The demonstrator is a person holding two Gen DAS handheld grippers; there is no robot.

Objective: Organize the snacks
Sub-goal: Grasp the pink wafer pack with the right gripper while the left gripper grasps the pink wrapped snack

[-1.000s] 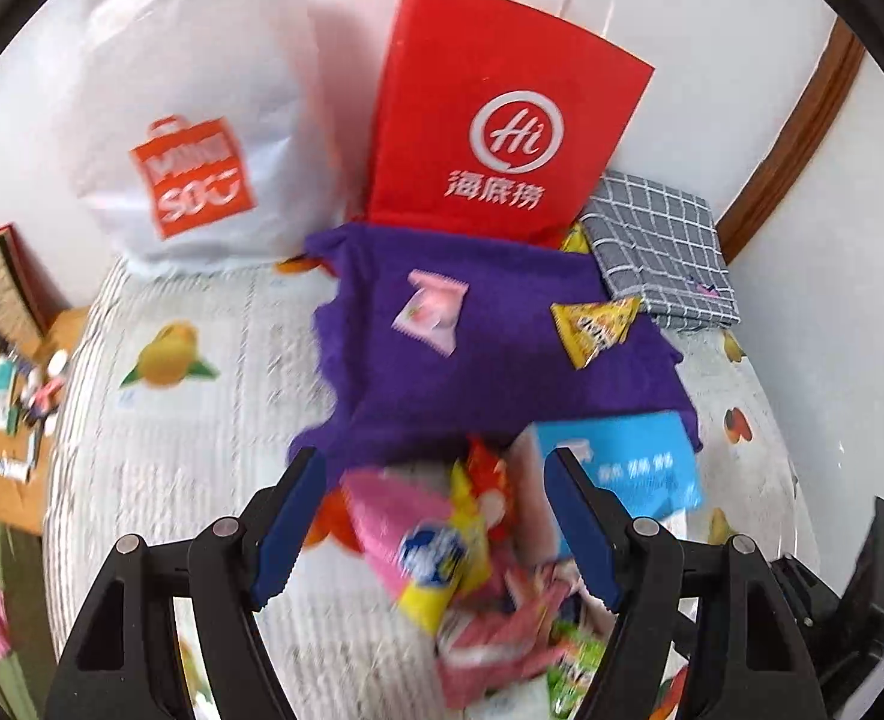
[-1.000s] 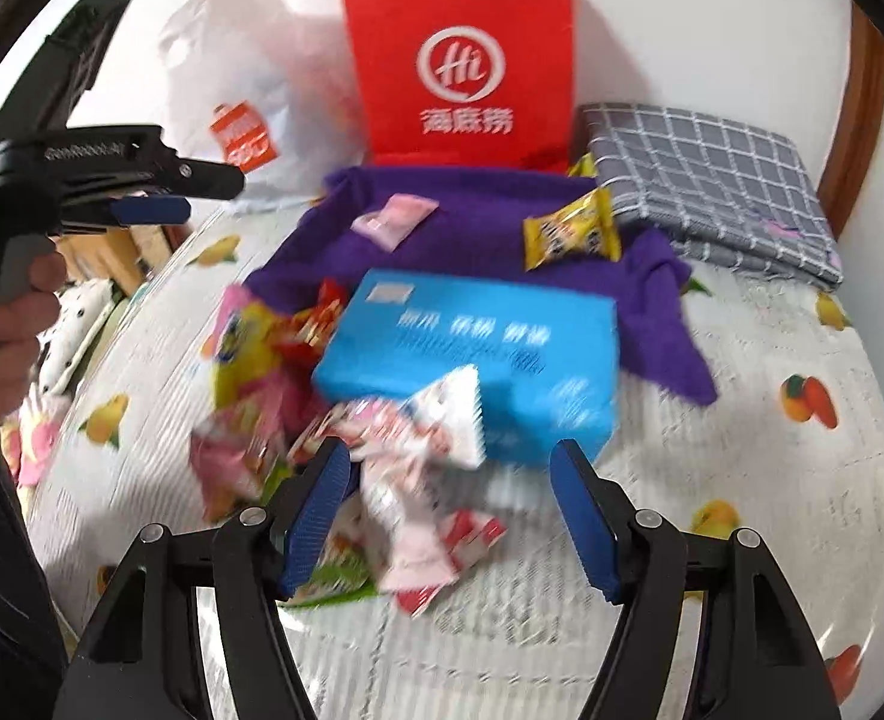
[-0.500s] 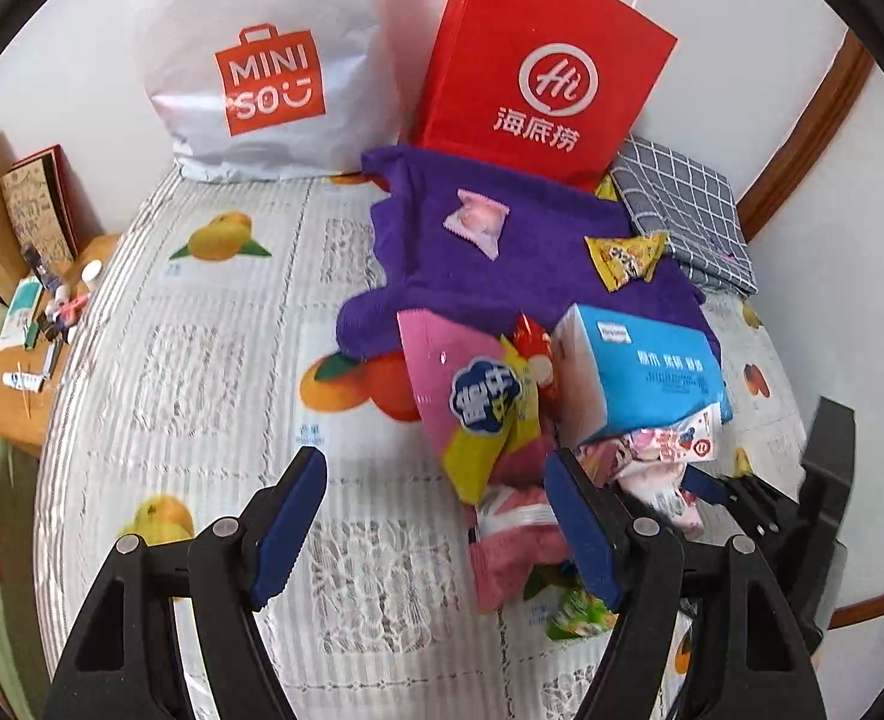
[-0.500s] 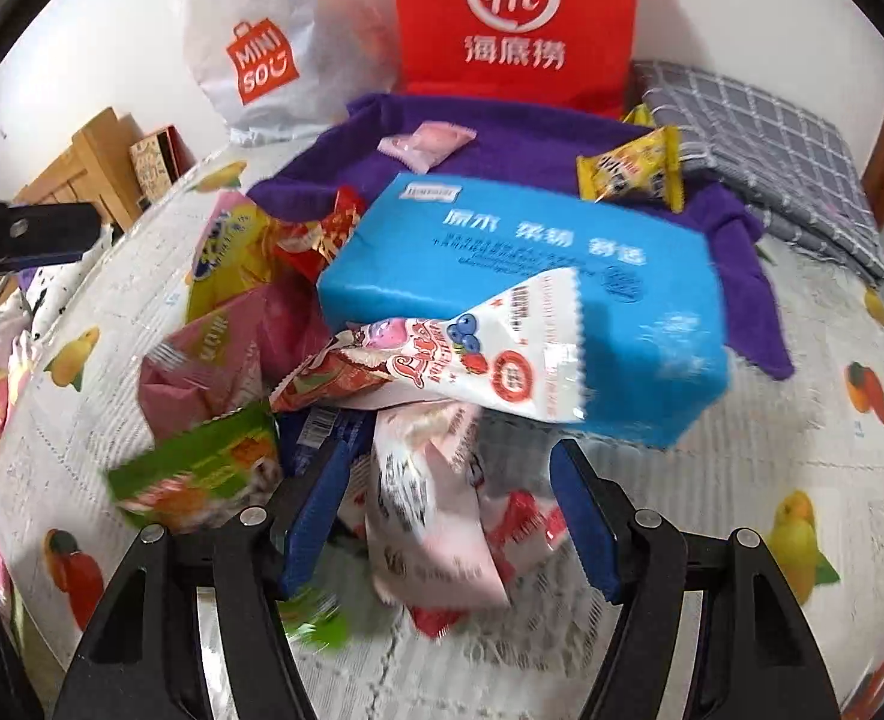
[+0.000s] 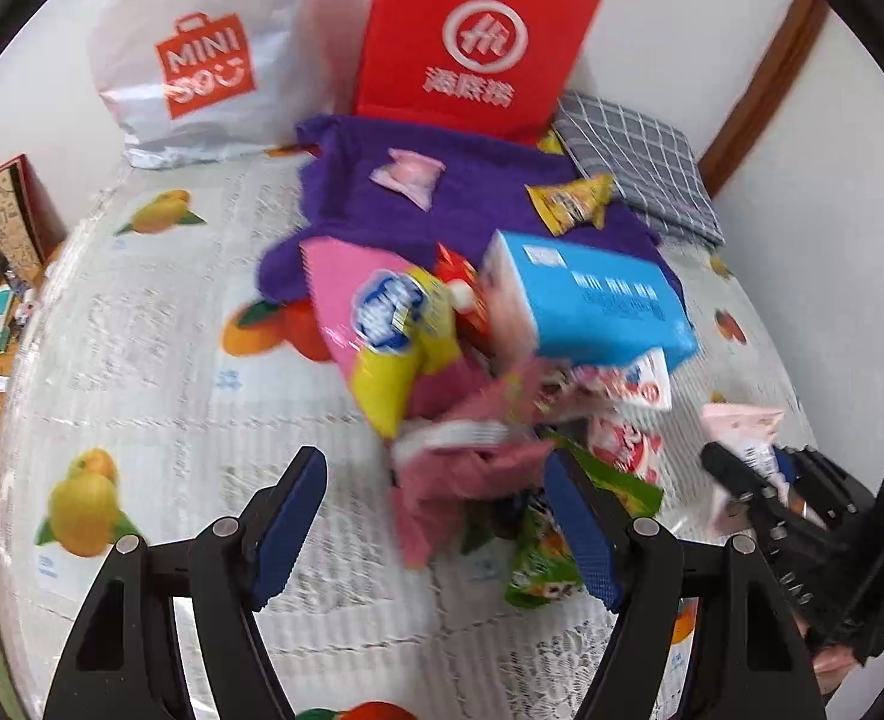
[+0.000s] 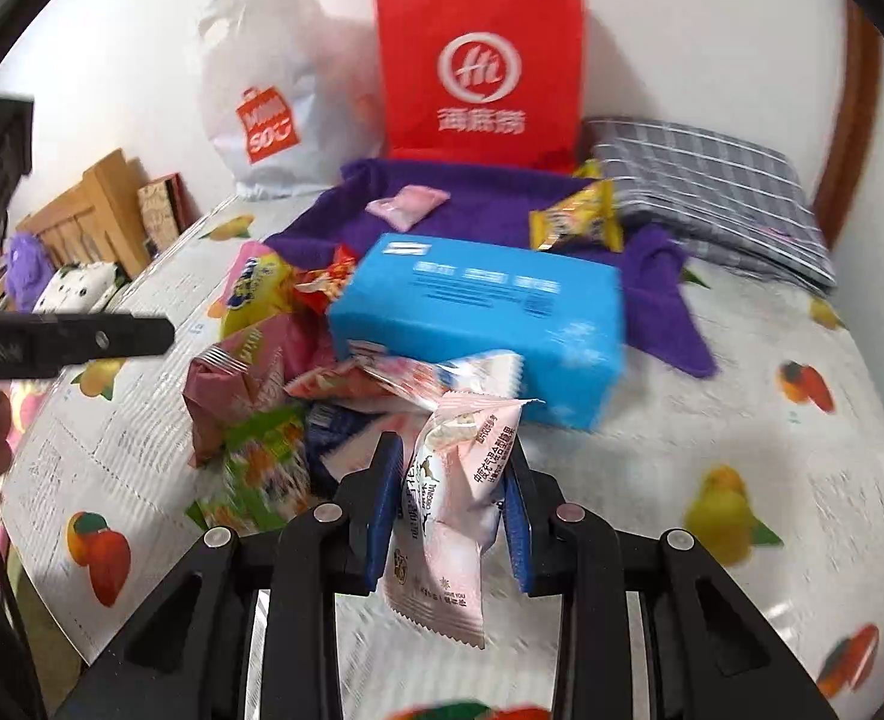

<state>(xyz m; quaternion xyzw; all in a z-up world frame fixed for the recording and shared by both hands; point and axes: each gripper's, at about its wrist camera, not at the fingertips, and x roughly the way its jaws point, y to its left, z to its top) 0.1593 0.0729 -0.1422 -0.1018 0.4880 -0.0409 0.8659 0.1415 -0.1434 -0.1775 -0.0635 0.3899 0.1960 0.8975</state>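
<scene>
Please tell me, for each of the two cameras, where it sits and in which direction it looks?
Left wrist: on the left gripper, facing the red bag over the snack pile; own open fingers and the right gripper show.
Right wrist: on the right gripper, facing likewise; fingers clamp a pale pink packet, the left gripper shows.
Shared: blue box, purple cloth.

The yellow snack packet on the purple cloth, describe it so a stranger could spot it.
Find the red paper bag against the wall; a purple cloth lies before it. The yellow snack packet sits on the cloth's right side. The other packet there is pink.
</scene>
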